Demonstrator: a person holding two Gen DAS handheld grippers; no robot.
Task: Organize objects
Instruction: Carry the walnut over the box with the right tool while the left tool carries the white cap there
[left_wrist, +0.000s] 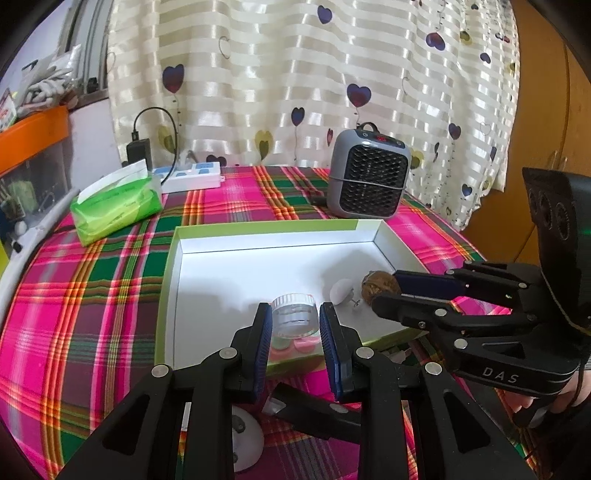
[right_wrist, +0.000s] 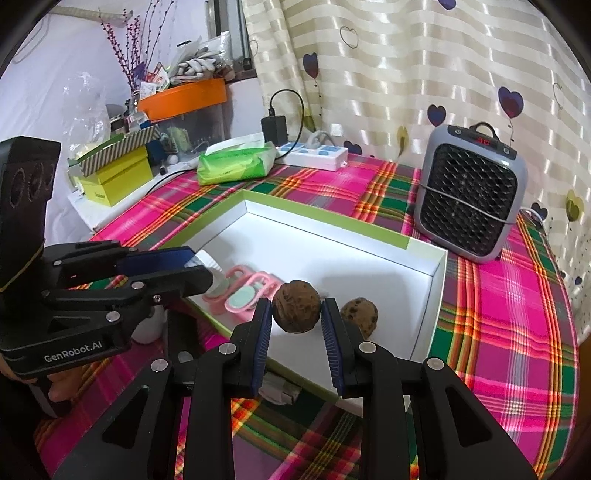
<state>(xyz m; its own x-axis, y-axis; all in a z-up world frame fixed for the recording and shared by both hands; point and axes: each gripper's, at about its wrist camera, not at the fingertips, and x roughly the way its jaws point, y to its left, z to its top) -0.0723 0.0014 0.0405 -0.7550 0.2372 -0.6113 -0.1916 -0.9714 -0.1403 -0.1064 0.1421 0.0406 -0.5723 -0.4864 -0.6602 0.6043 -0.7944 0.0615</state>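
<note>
Two tools gripping – left tool jar, right tool walnut

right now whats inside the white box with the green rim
Inside the white box: a pink case, one walnut on the floor, a small white piece. The right gripper holds another walnut; the left gripper holds a clear jar, hiding the near edge.
</note>
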